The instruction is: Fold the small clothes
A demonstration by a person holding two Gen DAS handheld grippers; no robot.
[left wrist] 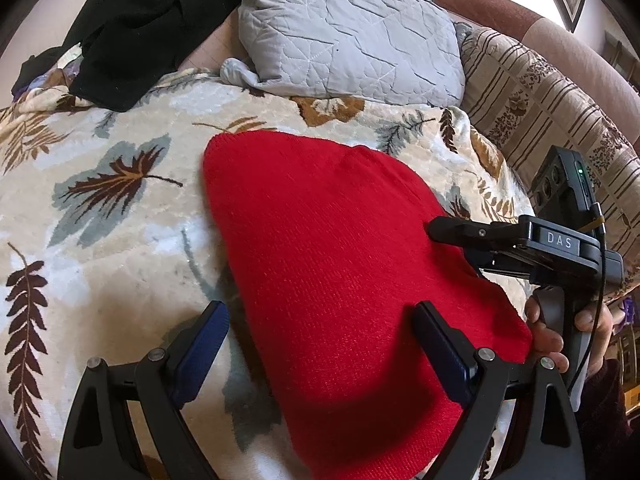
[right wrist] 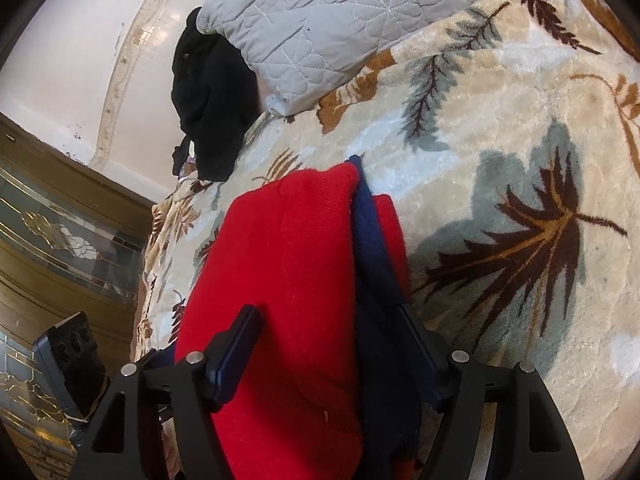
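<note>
Red knit hat (left wrist: pixel 340 280) lies flat on the leaf blanket (left wrist: pixel 120 240); left gripper (left wrist: pixel 320 344) released, right gripper (right wrist: pixel 332 360) jaws spread around it, not clamped.

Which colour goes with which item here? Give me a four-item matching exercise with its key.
Things:
1. knit garment
2. quilted pillow
3. crumpled clothing at the far edge of the bed
4. leaf-print blanket

Colours:
A. black
B. cream with brown and grey-blue
C. red
D. pale grey

Pairs: 1-C, 2-D, 3-A, 4-B
</note>
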